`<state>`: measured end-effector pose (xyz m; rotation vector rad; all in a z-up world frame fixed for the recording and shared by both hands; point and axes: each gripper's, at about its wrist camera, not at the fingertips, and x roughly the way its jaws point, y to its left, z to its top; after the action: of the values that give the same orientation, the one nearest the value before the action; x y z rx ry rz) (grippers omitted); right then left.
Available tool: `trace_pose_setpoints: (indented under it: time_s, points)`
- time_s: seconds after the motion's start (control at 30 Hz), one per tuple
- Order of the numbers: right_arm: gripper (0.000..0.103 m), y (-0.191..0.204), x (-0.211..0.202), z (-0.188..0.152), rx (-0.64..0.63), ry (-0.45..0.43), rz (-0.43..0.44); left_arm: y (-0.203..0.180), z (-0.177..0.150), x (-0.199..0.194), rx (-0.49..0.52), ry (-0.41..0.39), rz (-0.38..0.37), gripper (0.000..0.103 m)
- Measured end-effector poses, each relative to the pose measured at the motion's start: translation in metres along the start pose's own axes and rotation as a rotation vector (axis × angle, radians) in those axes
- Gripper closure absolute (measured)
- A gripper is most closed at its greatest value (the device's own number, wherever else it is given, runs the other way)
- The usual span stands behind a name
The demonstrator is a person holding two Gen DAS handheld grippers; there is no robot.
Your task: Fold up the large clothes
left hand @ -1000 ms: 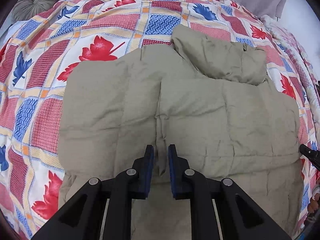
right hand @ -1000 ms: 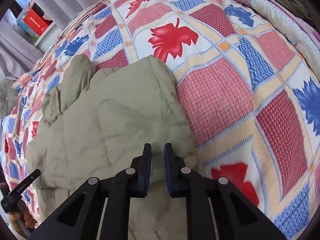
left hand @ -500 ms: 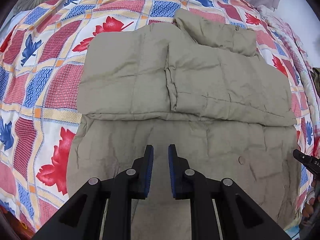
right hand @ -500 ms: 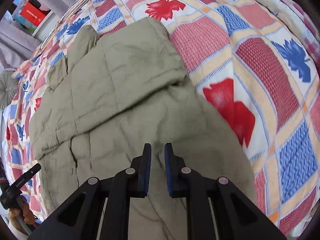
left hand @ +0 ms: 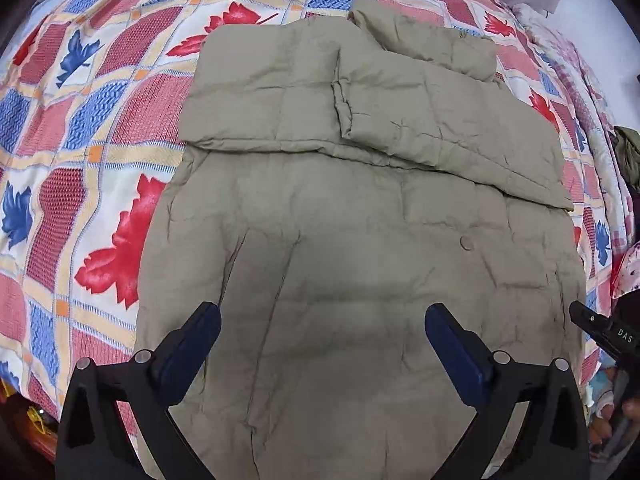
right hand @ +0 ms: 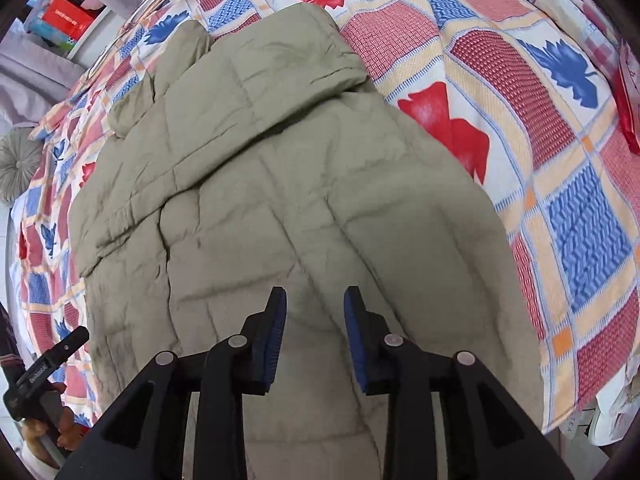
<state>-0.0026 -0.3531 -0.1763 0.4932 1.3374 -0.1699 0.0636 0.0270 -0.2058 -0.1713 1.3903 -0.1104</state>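
Across the middle of both wrist views, the olive quilted jacket (left hand: 360, 240) is lying flat on the patchwork bedspread (left hand: 80, 128), whose red and blue leaves are showing along the left edge of the left view and down the right side of the right one. Its sleeves are lying folded in over the body, making a raised band across the upper part of the left view, with the collar bunching at the top centre. A small round snap (left hand: 466, 243) is sitting right of centre on the lower panel.

I am holding my left claw (left hand: 322, 322) over the jacket's lower part, low in the frame; its jaws are opening and standing wide, with nothing pinched between them, only fabric lying beneath. My right claw (right hand: 315, 304) is hanging over the lower centre of its own view; its jaws are opening too, part spread, and no cloth is caught in the gap.

At the upper left of the right view, a red box (right hand: 66, 16) is sitting on a shelf, and a grey round cushion (right hand: 18, 164) is resting at the left edge.
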Motion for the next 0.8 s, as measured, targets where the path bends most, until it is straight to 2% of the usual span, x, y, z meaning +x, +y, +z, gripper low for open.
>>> trace_pose_setpoints:
  time_s: [0.03,0.27,0.47,0.53,0.57,0.63,0.7,0.8]
  points:
    - [0.064,0.0,-0.002,-0.004,0.005,0.006,0.001,0.003,-0.003,-0.002,-0.004,0.007,0.002,0.001]
    - [0.057,-0.003,-0.015,-0.028,0.047,0.041,0.009,0.014,-0.028,-0.011,0.028,0.044,0.082,0.001]
    - [0.053,-0.009,-0.023,-0.047,0.089,0.075,0.014,0.034,-0.049,-0.022,0.012,0.084,0.101,0.001]
    - [0.045,-0.013,-0.026,-0.053,0.109,0.086,0.03,0.045,-0.058,-0.026,-0.003,0.089,0.118,0.001]
    - [0.042,-0.016,-0.028,-0.057,0.119,0.088,0.043,0.049,-0.061,-0.027,-0.012,0.096,0.115,0.001]
    - [0.028,-0.021,-0.033,-0.062,0.138,0.087,0.062,0.06,-0.069,-0.027,-0.04,0.116,0.102,0.001]
    - [0.021,-0.029,-0.037,-0.066,0.159,0.081,0.074,0.071,-0.077,-0.029,-0.073,0.124,0.098,0.001]
    - [0.02,-0.044,-0.045,-0.069,0.208,0.063,0.094,0.082,-0.088,-0.029,-0.123,0.142,0.03,0.001]
